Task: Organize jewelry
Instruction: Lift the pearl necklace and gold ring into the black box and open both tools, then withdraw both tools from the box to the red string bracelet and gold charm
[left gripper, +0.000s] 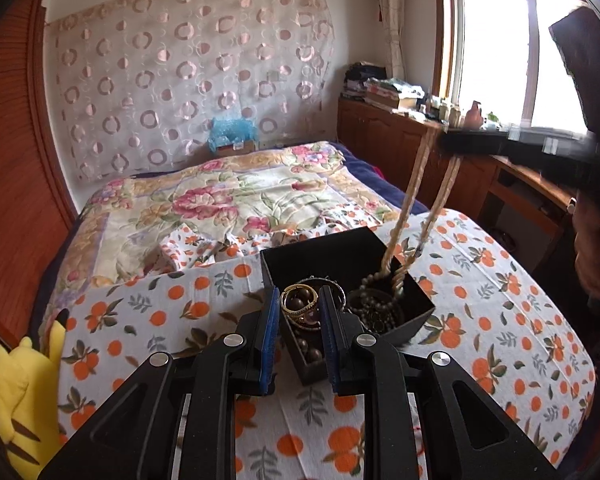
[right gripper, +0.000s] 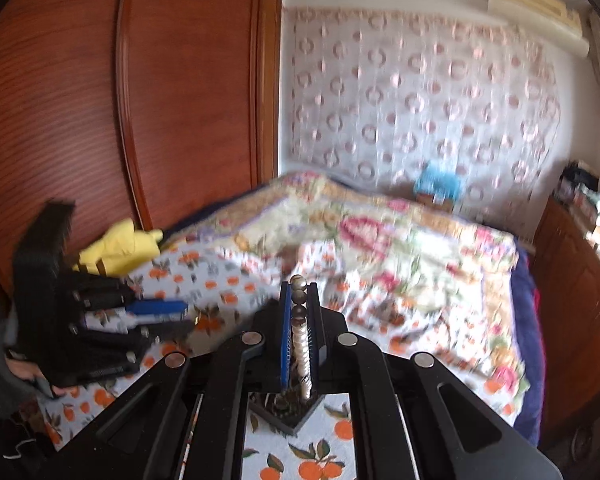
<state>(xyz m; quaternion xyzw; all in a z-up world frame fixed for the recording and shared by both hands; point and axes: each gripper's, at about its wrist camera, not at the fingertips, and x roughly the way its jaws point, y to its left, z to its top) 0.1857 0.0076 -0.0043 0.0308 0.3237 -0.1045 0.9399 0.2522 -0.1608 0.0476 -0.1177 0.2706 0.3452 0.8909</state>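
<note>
On the orange-print bedsheet sits an open black jewelry box (left gripper: 324, 250) with beads and bangles inside. My left gripper (left gripper: 301, 296) hovers over the box's near left corner, shut on a gold bangle (left gripper: 300, 300) that stands between its blue pads. From the upper right my right gripper (left gripper: 444, 140) reaches in above the box. It is shut on a cream pearl necklace (left gripper: 414, 184) whose two strands hang down into the box. In the blurred right wrist view, my right gripper (right gripper: 300, 292) pinches the necklace (right gripper: 302, 344), the box (right gripper: 296, 420) lies below, and my left gripper (right gripper: 186, 316) is at the left.
A yellow plush toy (left gripper: 16, 392) lies at the bed's left edge beside a wooden wardrobe (left gripper: 8, 200). A floral quilt (left gripper: 240, 196) covers the far half of the bed. A cluttered wooden cabinet (left gripper: 384, 132) stands under the window. A person's hand (left gripper: 596, 248) is at the right.
</note>
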